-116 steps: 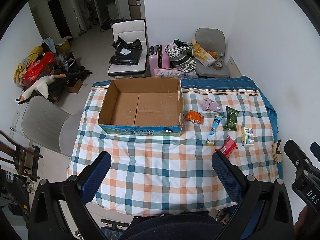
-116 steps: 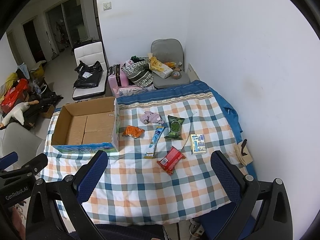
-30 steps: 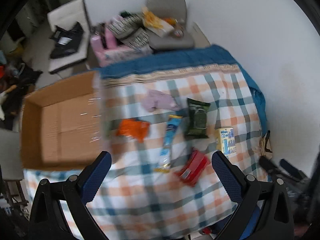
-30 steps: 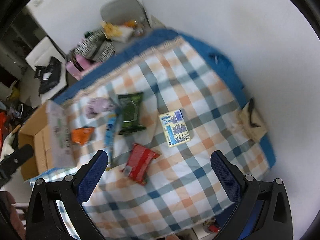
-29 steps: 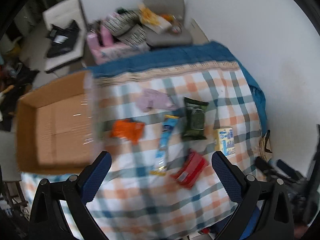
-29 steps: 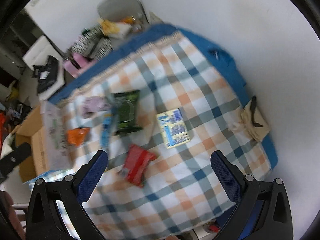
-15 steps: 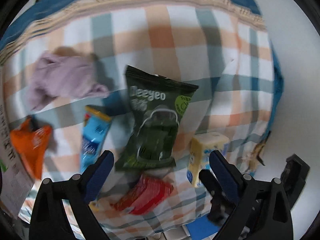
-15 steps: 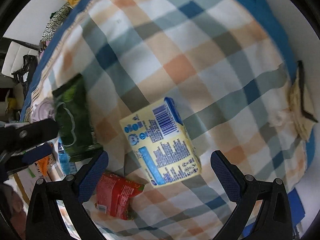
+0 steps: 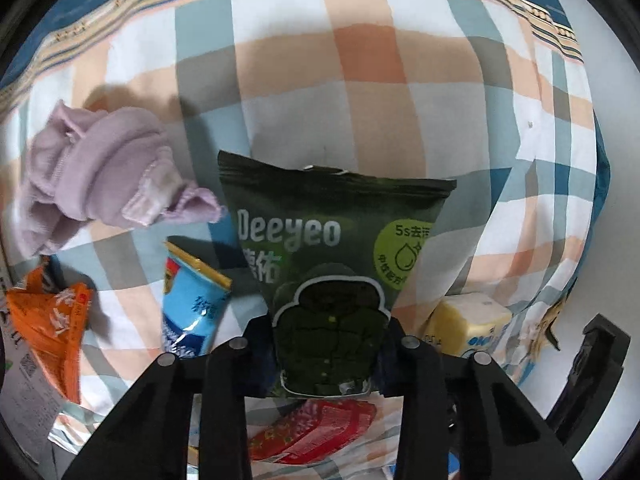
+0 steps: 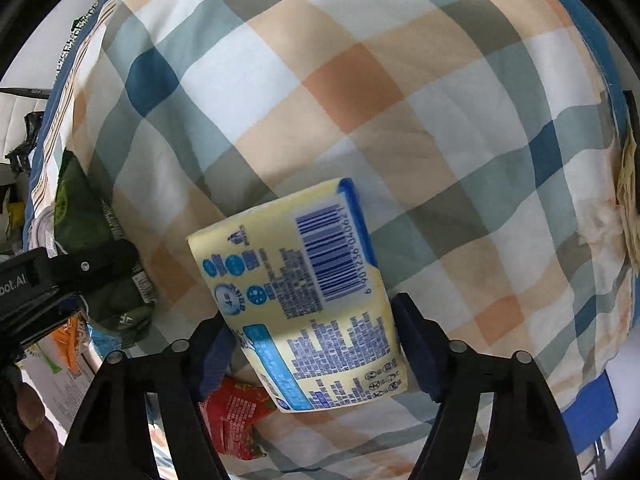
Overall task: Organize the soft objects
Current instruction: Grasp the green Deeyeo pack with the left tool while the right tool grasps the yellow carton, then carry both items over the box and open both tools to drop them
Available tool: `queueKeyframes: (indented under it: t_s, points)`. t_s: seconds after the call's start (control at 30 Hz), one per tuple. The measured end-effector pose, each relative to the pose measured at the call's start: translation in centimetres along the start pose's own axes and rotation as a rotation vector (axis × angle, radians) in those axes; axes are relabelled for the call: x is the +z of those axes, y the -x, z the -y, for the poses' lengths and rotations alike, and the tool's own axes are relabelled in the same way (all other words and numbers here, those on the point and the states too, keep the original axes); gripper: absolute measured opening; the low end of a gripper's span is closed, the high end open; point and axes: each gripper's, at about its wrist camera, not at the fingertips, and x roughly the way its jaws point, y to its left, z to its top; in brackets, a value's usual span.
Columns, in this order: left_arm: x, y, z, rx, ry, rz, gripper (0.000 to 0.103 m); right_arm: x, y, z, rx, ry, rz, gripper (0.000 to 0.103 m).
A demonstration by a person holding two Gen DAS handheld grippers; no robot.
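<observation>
Left gripper (image 9: 326, 354) pinches the wipes (image 9: 328, 280); right gripper (image 10: 316, 346) pinches the tissues (image 10: 304, 292); the lilac cloth (image 9: 100, 172) at ten o'clock might snag.

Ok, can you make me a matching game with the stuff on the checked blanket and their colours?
Things:
1. wipes pack
2. tissue pack
3. sock
4. snack bag

Colours:
A. orange
B. dark green
C. lilac
D. pale yellow with blue print

Pairs: 1-B, 2-D, 3-C, 4-A
</observation>
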Motion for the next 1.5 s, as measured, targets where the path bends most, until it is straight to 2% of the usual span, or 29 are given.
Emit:
queueKeyframes:
  t_s: [0.13, 0.23, 0.5, 0.73, 0.97, 1.1, 1.17, 1.33, 1.5]
  points:
    - [-1.1, 1.4, 0.2, 0.015, -0.014, 0.031, 0.031, -0.9, -0.2, -0.6, 0.001, 0.006, -0.009, 0.073]
    - [-2.6, 2.2, -0.3, -0.001, -0.015, 0.061, 0.031, -2.5, 0.7, -1.0, 0.008, 0.019, -0.004, 0.072]
    - [-9.9, 8.3, -4.3, -0.061, -0.040, 0.162, 0.031, -6.9, 4.6, -3.9, 0.080, 0.128, 0.047, 0.069]
    - [-16.9, 13.6, -11.7, -0.103, 0.047, 0.249, 0.031, -12.3, 10.8, -10.7, 0.163, 0.306, 0.095, 0.065]
    - [-20.8, 18.8, -19.4, -0.153, 0.155, 0.331, 0.031, -19.2, 15.7, -20.4, 0.224, 0.497, 0.122, 0.065]
    - [-20.5, 21.3, -24.9, -0.189, 0.225, 0.372, 0.031, -21.5, 16.6, -25.4, 0.247, 0.569, 0.129, 0.065]
    - [-19.6, 21.9, -27.7, -0.201, 0.263, 0.377, 0.031, -22.5, 16.6, -29.2, 0.249, 0.590, 0.132, 0.065]
    - [-16.2, 22.0, -34.7, -0.213, 0.328, 0.345, 0.031, -23.0, 15.5, -36.5, 0.218, 0.607, 0.145, 0.065]
    - [-11.5, 20.7, -39.8, -0.197, 0.355, 0.291, 0.031, -22.0, 12.2, -42.9, 0.153, 0.619, 0.162, 0.065]
